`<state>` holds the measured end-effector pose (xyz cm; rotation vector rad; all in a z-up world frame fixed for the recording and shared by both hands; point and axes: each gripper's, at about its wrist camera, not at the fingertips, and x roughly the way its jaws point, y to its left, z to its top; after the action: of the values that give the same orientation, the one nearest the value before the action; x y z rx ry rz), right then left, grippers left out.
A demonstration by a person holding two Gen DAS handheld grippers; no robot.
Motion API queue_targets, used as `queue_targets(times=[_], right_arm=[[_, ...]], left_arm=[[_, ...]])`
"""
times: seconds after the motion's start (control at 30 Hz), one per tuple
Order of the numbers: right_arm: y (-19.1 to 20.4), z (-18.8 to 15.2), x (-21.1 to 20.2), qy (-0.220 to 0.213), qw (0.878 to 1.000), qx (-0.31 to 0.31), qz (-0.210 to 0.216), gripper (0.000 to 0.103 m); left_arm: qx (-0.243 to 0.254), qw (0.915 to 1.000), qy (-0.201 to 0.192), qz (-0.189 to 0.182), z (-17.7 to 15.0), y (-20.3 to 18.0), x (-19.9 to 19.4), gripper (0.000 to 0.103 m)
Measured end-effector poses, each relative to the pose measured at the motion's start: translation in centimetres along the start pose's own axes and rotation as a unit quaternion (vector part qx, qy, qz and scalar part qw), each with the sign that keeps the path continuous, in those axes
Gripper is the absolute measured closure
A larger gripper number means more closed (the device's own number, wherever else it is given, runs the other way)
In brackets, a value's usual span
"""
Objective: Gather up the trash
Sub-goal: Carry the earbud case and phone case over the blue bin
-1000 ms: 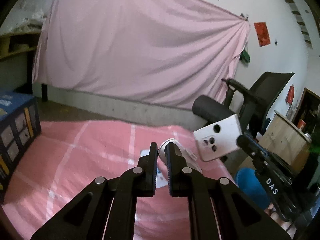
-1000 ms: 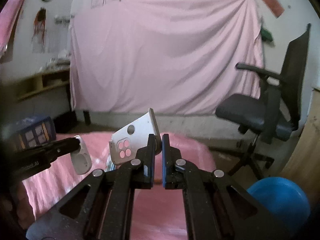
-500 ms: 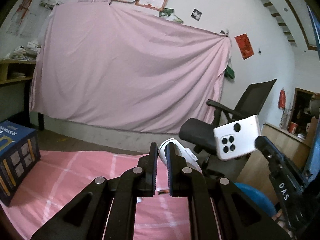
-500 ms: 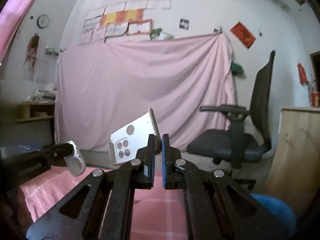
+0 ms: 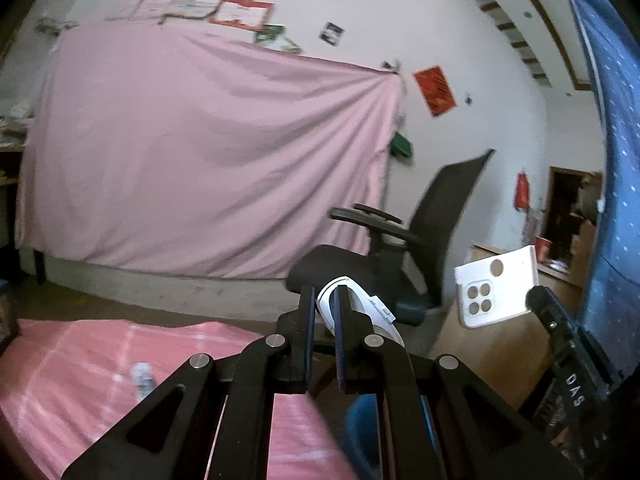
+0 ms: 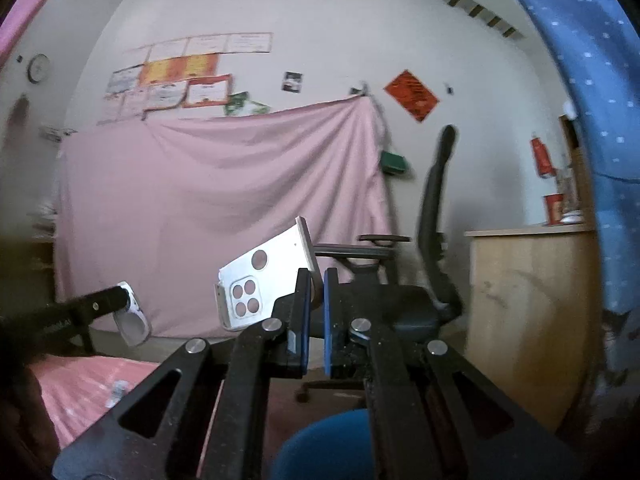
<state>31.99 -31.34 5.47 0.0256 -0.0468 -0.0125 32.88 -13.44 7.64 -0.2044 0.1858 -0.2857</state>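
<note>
While the left gripper (image 5: 323, 312) pinches a white plastic piece (image 5: 362, 310), right jaws clench a phone case (image 6: 268, 280) (both airborne)

The flat white plastic phone case (image 6: 267, 280) with 5 round cut-outs looked smooth and matt. The large pink cloth sheet (image 6: 216, 216) hung soft and creased. The pale wooden cabinet (image 6: 532, 312) showed smooth grain.
</note>
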Motion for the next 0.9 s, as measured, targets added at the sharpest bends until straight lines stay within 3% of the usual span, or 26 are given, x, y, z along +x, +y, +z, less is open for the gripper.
queue_targets(times=[0.2,0.43,0.9], right_arm=[[-3.1,-0.9,-0.5,0.023,0.999,0.003,-0.032,0.073],[-6.2,-2.2,0.0,0.062,0.996,0.029,-0.050,0.073],[-7.4,-4.6,1.7,0.130,0.988,0.049,-0.061,0.073]], left_arm=[[0.012,0.9986,0.035,-0.038,-0.8,-4.7,2.7,0.097],[0.018,0.9947,0.083,-0.058,-2.3,-7.7,5.3,0.097],[0.007,0.9850,0.164,-0.052,-5.5,-8.7,8.6,0.096]])
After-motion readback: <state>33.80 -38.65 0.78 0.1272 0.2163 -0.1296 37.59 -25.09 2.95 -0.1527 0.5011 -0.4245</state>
